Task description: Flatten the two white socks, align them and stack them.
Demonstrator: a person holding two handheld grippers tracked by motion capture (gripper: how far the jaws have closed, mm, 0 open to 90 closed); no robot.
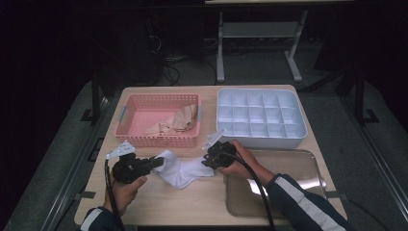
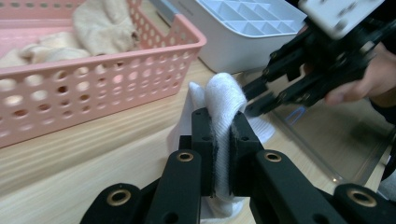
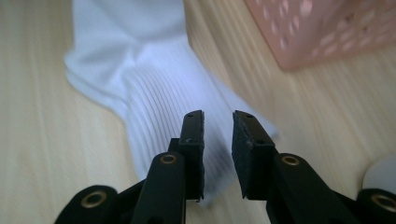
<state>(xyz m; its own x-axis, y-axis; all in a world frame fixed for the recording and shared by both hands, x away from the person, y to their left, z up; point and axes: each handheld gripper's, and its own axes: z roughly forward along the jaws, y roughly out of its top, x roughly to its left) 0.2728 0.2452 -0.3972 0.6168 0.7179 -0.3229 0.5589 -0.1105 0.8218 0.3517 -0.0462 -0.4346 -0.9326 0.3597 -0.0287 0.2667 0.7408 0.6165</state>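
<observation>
A white sock point(image 1: 183, 169) lies crumpled on the wooden table between the two hands. My left gripper point(image 1: 156, 162) is shut on one end of it. In the left gripper view the jaws point(image 2: 222, 123) pinch a fold of the sock point(image 2: 224, 93), which bulges up between the pads. My right gripper point(image 1: 208, 160) hovers at the sock's other end. In the right gripper view its jaws point(image 3: 218, 116) stand a little apart with nothing between them, just over the ribbed cuff of the sock point(image 3: 149, 79). From the left gripper view, the right gripper point(image 2: 254, 98) points at the sock.
A pink perforated basket point(image 1: 126, 118) with beige cloth point(image 1: 178, 120) inside stands behind the sock. A white compartment tray point(image 1: 262, 141) sits at the back right. A shallow clear tray point(image 1: 298, 163) lies under the right forearm, near the table's front right.
</observation>
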